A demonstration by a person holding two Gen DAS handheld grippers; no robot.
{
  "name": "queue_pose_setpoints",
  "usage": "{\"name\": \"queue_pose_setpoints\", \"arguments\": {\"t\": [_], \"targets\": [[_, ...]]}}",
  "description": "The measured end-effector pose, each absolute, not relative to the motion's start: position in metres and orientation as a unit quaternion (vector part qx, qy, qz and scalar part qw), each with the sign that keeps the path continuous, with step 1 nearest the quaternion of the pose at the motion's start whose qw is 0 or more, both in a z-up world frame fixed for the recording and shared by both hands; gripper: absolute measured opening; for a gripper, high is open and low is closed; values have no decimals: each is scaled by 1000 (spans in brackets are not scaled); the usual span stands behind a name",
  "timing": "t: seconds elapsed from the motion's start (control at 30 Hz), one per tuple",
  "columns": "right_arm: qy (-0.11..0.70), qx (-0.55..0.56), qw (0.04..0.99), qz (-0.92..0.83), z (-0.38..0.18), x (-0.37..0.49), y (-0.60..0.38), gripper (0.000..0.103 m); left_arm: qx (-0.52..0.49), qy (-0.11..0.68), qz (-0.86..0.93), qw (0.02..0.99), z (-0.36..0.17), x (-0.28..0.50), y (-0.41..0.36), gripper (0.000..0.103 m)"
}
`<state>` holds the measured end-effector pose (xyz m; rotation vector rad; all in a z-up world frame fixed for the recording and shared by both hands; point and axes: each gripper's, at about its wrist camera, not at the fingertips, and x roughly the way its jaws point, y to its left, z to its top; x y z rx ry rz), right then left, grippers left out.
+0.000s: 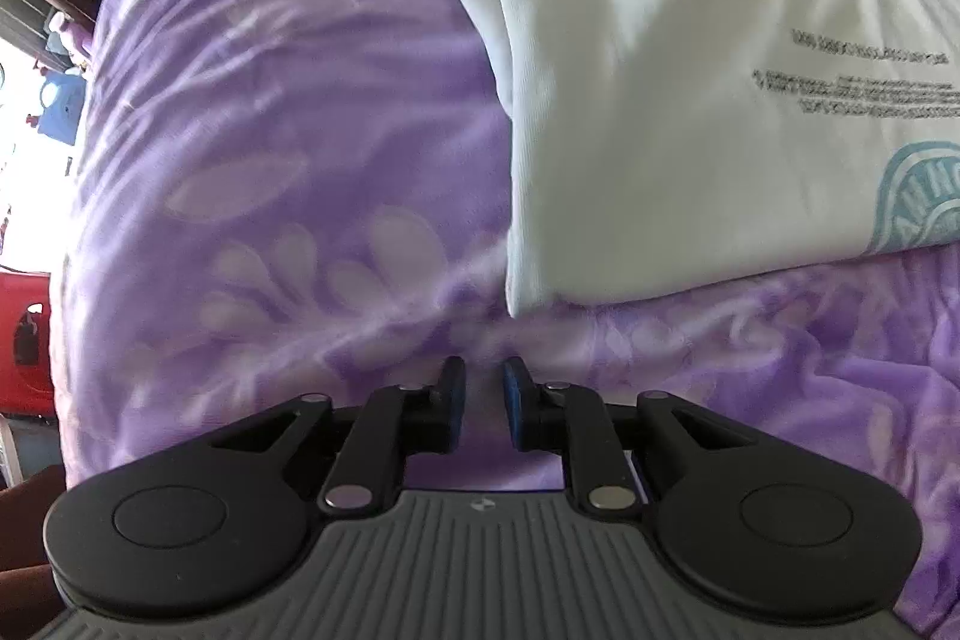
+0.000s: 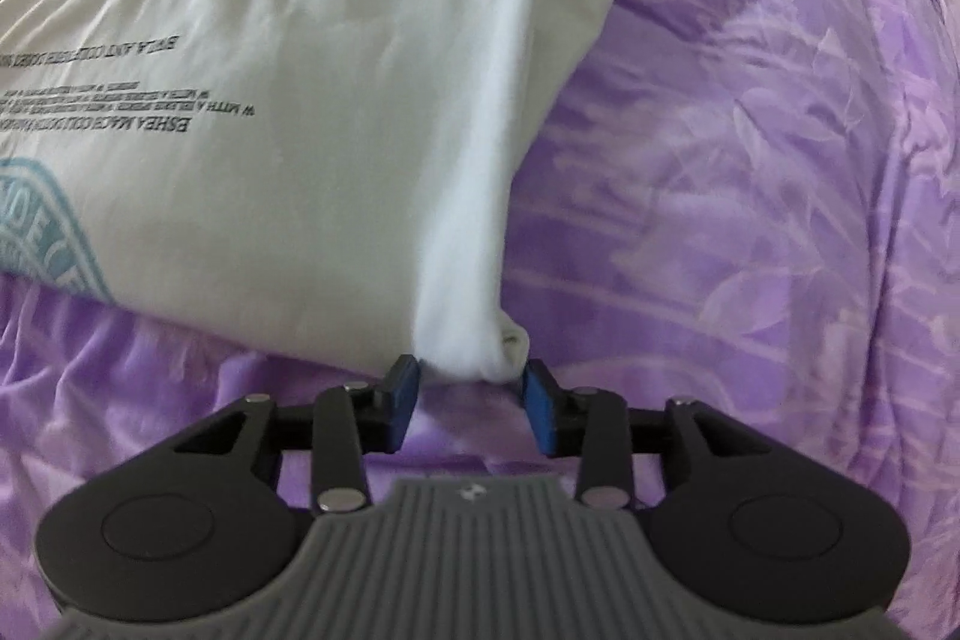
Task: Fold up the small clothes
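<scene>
The left tool (image 1: 482,374) hangs over the purple flowered bedspread (image 1: 270,147) with its blue pads a narrow gap apart and nothing between them; the near corner of the folded white shirt (image 1: 648,129) lies just beyond its tips, a little to the right. The right tool (image 2: 470,373) stands spread wider, and the shirt's (image 2: 336,99) other near corner sits right at its fingertips, between the pads, seemingly unpressed. Farther off, the shirt stretches away across the bedspread (image 2: 750,160), printed text and a teal emblem facing up
</scene>
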<state>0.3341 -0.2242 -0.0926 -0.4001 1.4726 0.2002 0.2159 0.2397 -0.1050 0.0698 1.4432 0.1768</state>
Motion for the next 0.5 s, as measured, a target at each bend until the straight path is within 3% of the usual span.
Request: {"name": "queue_pose_setpoints", "arguments": {"t": [0.3, 0.5], "targets": [[621, -185, 754, 109, -30, 366, -224, 56, 39, 602, 73, 794, -41, 257, 224, 21], [615, -76, 777, 111, -29, 418, -231, 56, 25, 585, 57, 809, -54, 306, 197, 21]]}}
